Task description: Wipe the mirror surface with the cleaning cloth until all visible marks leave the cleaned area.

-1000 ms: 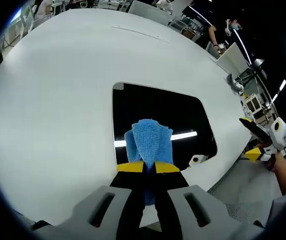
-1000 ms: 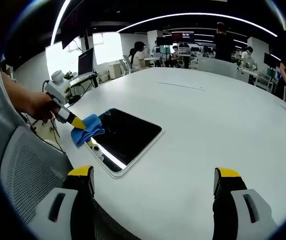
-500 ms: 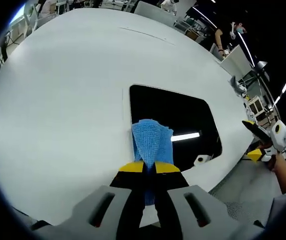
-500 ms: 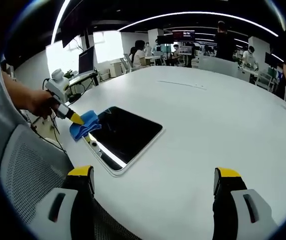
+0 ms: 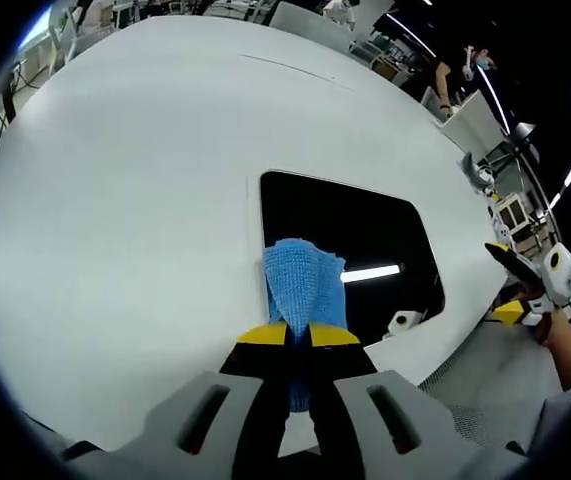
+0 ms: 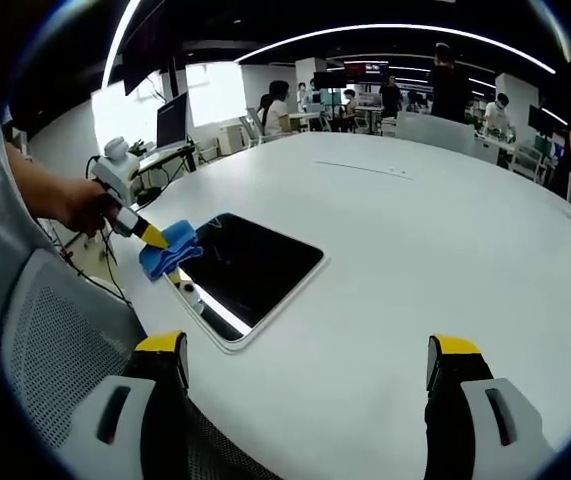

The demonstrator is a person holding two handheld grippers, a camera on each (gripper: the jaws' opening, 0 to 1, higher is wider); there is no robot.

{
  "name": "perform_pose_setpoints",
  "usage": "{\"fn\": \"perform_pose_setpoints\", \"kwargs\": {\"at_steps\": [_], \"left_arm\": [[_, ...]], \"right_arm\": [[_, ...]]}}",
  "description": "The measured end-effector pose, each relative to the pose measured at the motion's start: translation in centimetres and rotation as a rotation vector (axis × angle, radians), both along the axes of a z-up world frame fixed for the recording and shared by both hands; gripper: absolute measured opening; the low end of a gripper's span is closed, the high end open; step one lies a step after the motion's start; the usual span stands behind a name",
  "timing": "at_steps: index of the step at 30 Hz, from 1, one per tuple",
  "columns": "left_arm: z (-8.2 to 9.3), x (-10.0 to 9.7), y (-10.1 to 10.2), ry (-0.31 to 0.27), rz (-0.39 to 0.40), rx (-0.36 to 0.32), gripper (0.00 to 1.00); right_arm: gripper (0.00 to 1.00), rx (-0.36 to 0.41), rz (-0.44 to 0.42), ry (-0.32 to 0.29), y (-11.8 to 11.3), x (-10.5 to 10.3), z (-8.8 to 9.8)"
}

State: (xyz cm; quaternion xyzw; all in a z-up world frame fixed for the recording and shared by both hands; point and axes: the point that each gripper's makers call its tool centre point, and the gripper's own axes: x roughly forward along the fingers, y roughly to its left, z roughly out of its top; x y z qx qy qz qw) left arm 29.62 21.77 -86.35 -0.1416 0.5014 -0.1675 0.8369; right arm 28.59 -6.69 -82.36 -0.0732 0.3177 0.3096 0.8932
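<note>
Your left tongs (image 5: 299, 335), at the bottom centre of the left gripper view, are clamped narrow on the blue cleaning cloth (image 5: 303, 282), which stands up from the yellow tips and overlaps the lower left edge of the mirror (image 5: 365, 235). The mirror is a dark rounded rectangle lying flat on the white counter (image 5: 125, 180), just right of frame centre, with 1 bright light strip reflected in it.

Your right tongs (image 6: 305, 360) stand wide apart at the bottom of the right gripper view, holding nothing, over bare counter. There the mirror sits left of centre, with the cloth at its left corner. A mesh chair (image 6: 50, 330) fills the lower left.
</note>
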Motion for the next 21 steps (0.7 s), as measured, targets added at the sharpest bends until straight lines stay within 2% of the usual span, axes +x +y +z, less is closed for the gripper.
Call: {"fn": "perform_pose_setpoints", "kwargs": {"at_steps": [10, 21], "left_arm": [[0.0, 1.3, -0.2, -0.004, -0.012, 0.006, 0.03], [0.0, 3.9, -0.3, -0.021, -0.028, 0.027, 0.03]], "right_arm": [[0.98, 0.003, -0.012, 0.0, -0.2, 0.1, 0.1], [0.98, 0.008, -0.025, 0.002, -0.3, 0.2, 0.0]]}}
